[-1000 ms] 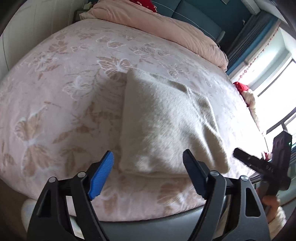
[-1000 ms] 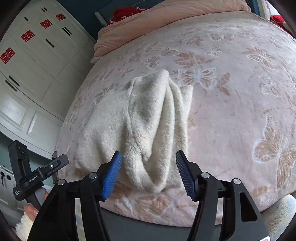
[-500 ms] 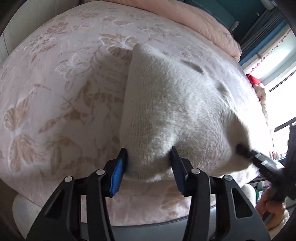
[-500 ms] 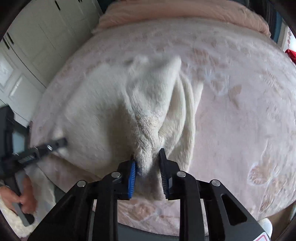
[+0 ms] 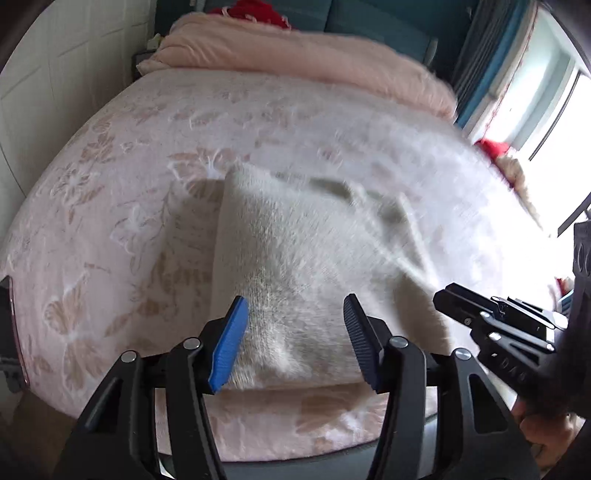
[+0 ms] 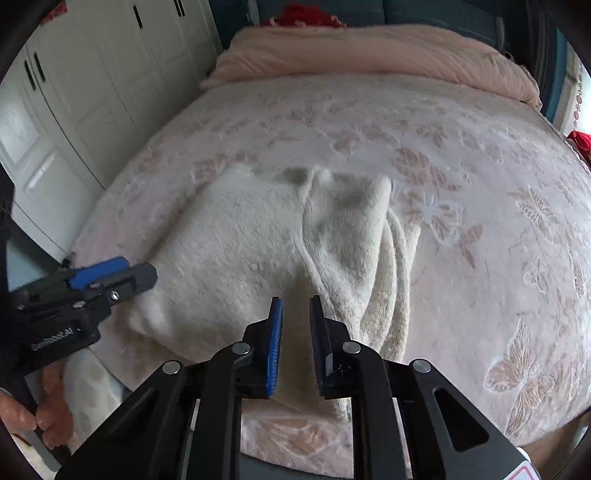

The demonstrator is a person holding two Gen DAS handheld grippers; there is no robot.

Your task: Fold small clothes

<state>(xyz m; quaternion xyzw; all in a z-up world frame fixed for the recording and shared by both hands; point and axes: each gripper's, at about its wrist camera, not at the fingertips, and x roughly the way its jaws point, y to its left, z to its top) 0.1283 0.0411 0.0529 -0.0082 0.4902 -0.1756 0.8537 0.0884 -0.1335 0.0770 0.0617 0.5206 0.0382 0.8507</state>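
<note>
A cream fleece garment [image 5: 314, 266] lies folded on the pink butterfly bedspread [image 5: 110, 206], near the bed's front edge. It also shows in the right wrist view [image 6: 258, 251], with bunched folds along its right side. My left gripper [image 5: 295, 339] grips the garment's near edge; cloth fills the gap between its jaws. My right gripper [image 6: 295, 343] is shut on the garment's near edge, jaws narrow with cloth between them. Each gripper shows in the other's view: the right one at the garment's right corner [image 5: 480, 314], the left one at its left corner [image 6: 107, 277].
A rolled pink duvet [image 5: 295, 55] lies across the bed's far end with a red item [image 5: 255, 13] behind it. White wardrobe doors [image 6: 92, 74] stand left of the bed. A window [image 5: 554, 110] is at the right. The bedspread [image 6: 480, 221] stretches right of the garment.
Both grippers closed in on the garment's near edge and took hold of it. In the last half second they pulled back and lifted the edge, and the views are blurred by motion.
</note>
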